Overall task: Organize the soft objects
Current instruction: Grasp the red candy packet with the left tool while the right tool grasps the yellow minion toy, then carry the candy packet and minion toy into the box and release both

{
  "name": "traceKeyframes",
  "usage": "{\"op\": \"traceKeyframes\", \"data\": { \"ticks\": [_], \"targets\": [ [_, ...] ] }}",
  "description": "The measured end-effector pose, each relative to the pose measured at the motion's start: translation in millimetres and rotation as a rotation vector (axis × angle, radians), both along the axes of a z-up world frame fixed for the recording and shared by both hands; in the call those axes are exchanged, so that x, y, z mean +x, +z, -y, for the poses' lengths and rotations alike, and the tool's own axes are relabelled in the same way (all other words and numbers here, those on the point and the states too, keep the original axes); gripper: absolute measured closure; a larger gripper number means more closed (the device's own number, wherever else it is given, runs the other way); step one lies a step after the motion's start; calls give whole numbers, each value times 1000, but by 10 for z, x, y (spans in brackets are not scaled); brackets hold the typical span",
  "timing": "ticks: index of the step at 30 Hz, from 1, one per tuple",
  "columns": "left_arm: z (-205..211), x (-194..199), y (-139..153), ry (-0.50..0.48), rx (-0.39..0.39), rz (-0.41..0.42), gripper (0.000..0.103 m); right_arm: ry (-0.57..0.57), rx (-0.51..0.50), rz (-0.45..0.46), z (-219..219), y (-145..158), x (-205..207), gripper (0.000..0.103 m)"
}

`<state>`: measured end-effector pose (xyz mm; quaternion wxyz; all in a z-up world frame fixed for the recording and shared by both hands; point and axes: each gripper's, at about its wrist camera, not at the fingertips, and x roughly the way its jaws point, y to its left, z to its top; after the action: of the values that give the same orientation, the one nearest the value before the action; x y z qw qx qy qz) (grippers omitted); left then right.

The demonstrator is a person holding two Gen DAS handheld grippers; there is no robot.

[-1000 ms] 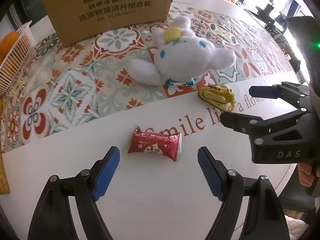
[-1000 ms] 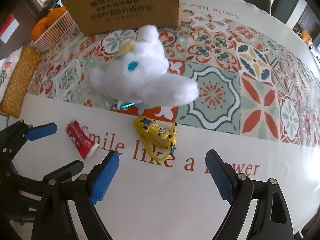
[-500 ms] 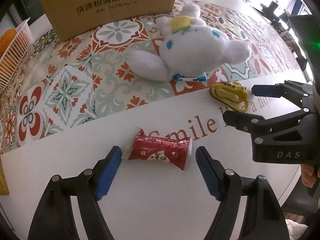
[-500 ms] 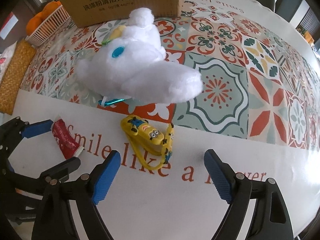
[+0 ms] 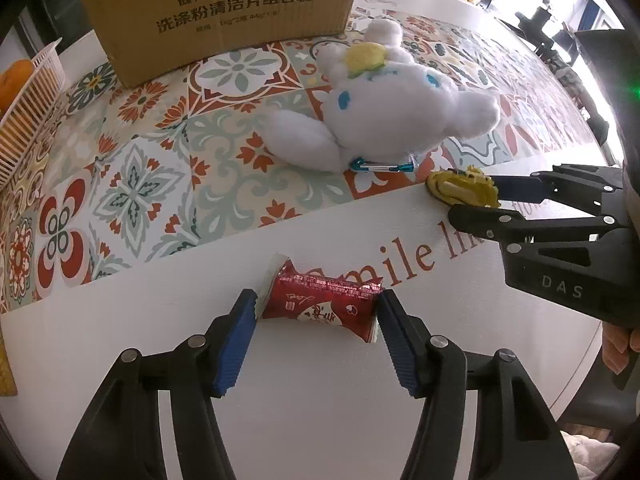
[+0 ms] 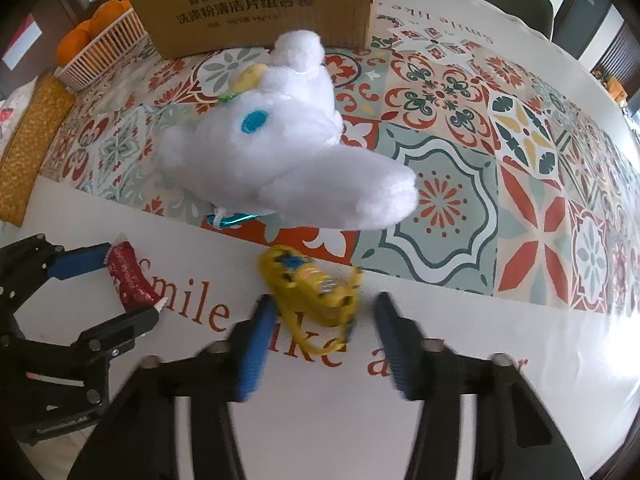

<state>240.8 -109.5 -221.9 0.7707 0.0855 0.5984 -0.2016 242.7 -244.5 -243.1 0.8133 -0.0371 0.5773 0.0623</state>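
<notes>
A red snack packet lies on the white tablecloth between the blue pads of my left gripper; the pads touch both its ends. It also shows in the right wrist view. A yellow minion toy with a strap lies between the fingers of my right gripper, which stands open around it with a gap on the right; the view is blurred. The toy also shows in the left wrist view. A white plush dog with a teal clip lies on the patterned cloth behind both, and shows in the right wrist view.
A brown cardboard box stands behind the plush, also in the right wrist view. A white basket of oranges and a woven mat are at the far left. The table edge runs close on the right.
Both grippers moved forward and closed in. The left pads now touch the red packet's ends. The right fingers narrowed around the yellow toy.
</notes>
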Motion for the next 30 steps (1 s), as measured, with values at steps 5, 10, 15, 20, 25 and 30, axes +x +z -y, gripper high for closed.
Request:
{"op": "traceKeyframes", "data": {
  "ticks": [5, 10, 15, 20, 25, 30],
  "targets": [
    [-28, -4, 7, 10, -13, -1, 46, -7, 27, 3, -18, 23, -25, 62],
    [-72, -44, 27, 25, -23, 4, 47, -25, 63, -7, 10, 11, -95, 62],
    [-112, -61, 99, 32, -35, 20, 47, -33, 84, -3, -8, 42, -180, 62],
    [-161, -59, 219, 42, -44, 51, 47, -42, 106, 5, -18, 111, -227, 62],
    [-175, -43, 355, 56, -59, 86, 47, -44, 119, 26, -25, 225, -276, 62],
    [-169, -9, 508, 66, -74, 129, 47, -50, 135, 55, -37, 367, -298, 62]
  ]
}}
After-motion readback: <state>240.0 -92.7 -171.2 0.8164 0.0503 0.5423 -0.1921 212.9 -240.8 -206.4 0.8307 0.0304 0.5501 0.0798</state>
